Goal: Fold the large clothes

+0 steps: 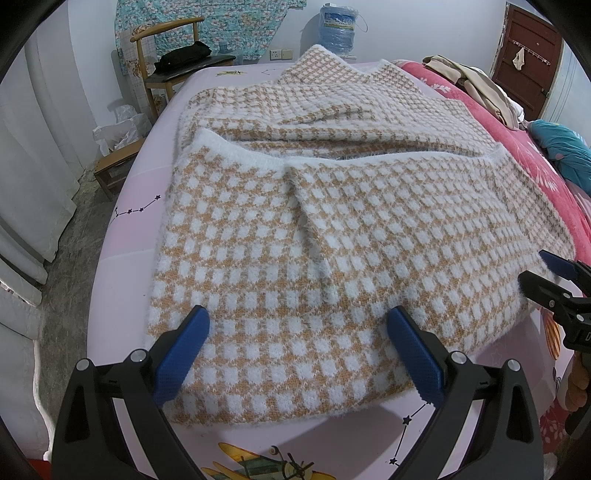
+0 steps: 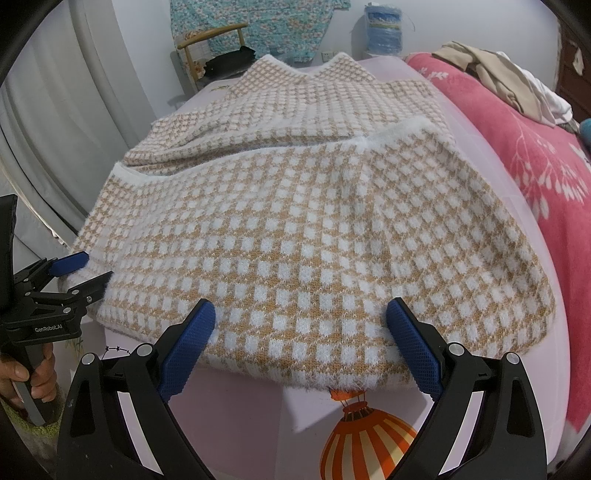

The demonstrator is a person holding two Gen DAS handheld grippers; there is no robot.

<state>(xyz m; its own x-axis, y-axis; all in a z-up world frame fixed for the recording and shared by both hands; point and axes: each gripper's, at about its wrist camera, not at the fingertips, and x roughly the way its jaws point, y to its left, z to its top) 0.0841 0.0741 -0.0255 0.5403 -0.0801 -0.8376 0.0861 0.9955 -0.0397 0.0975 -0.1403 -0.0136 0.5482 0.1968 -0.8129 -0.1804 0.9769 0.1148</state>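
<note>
A fuzzy tan-and-white checked sweater point(image 1: 314, 236) point(image 2: 295, 229) lies spread on the pink bed sheet point(image 1: 125, 236) point(image 2: 251, 406). Its near half is doubled over the far half, and a white fluffy hem point(image 1: 236, 151) point(image 2: 391, 133) runs across the middle. My left gripper point(image 1: 300, 325) is open, its blue pads straddling the sweater's near edge on the left side. My right gripper point(image 2: 301, 317) is also open, over the near edge on the right side. Each gripper shows at the other view's edge: the right gripper point(image 1: 546, 273) and the left gripper point(image 2: 79, 271). Neither pinches the fabric.
A red floral blanket point(image 2: 517, 155) with beige clothes point(image 1: 476, 85) and a teal pillow point(image 1: 565, 147) lies along the right. A wooden chair point(image 1: 173, 62) and a water jug point(image 1: 338, 31) stand behind the bed. White curtains point(image 1: 40, 147) hang on the left, and a hand point(image 2: 22, 373) holds the left gripper's handle.
</note>
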